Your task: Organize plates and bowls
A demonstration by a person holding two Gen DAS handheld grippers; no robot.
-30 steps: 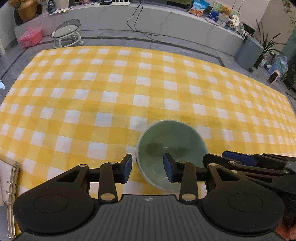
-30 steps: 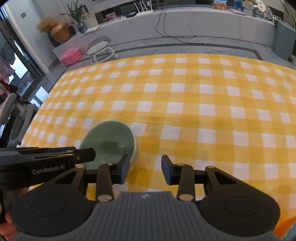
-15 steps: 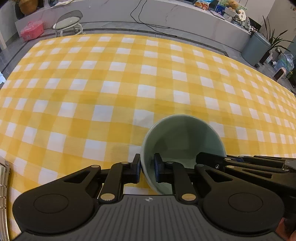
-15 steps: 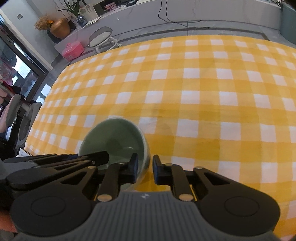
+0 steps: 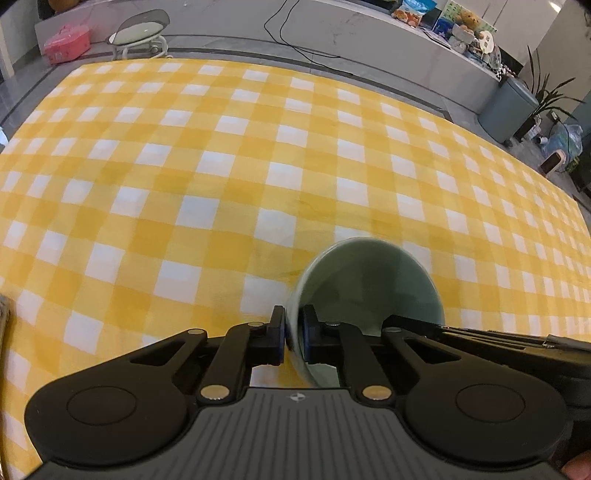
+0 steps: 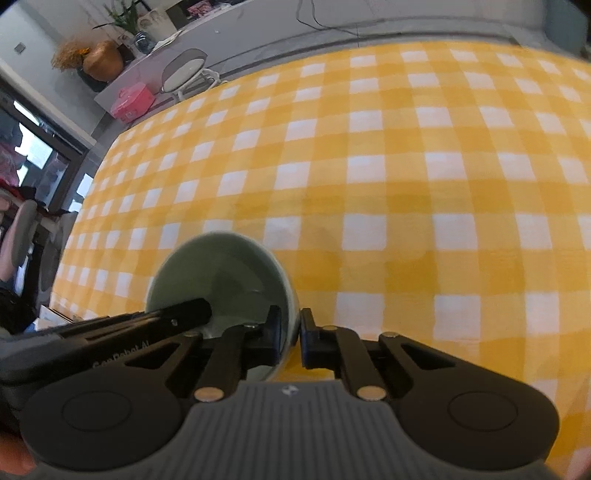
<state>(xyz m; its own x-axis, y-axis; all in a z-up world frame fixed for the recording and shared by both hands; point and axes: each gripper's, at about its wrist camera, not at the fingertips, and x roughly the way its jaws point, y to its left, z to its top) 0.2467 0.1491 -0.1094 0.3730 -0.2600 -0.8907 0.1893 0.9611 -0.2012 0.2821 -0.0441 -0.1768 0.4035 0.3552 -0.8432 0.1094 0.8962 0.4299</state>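
A pale green bowl [image 5: 369, 284] sits low in the left wrist view on the yellow checked tablecloth [image 5: 184, 184]. My left gripper [image 5: 293, 326] is closing, with the bowl's left rim between its blue pads, one pad inside and one outside, both touching the wall. The right gripper's black fingers [image 5: 480, 338] reach in at the bowl's right side. In the right wrist view the same bowl [image 6: 221, 273] is at lower left. My right gripper [image 6: 290, 328] is closing on its right rim, pads pressed to both faces. The left gripper [image 6: 166, 317] pokes into the bowl from the left.
Open checked cloth [image 6: 406, 184] spreads ahead of both grippers. Beyond the far table edge stand a small grey stool [image 5: 138, 35], a pink box [image 5: 66, 42], a long grey counter [image 5: 369, 33] with cables and a grey bin [image 5: 508, 109] beside a plant.
Both grippers went from open beside the bowl to closed on its rim, left on the left side, right on the right side. The bowl now looks larger and tilted toward the cameras.
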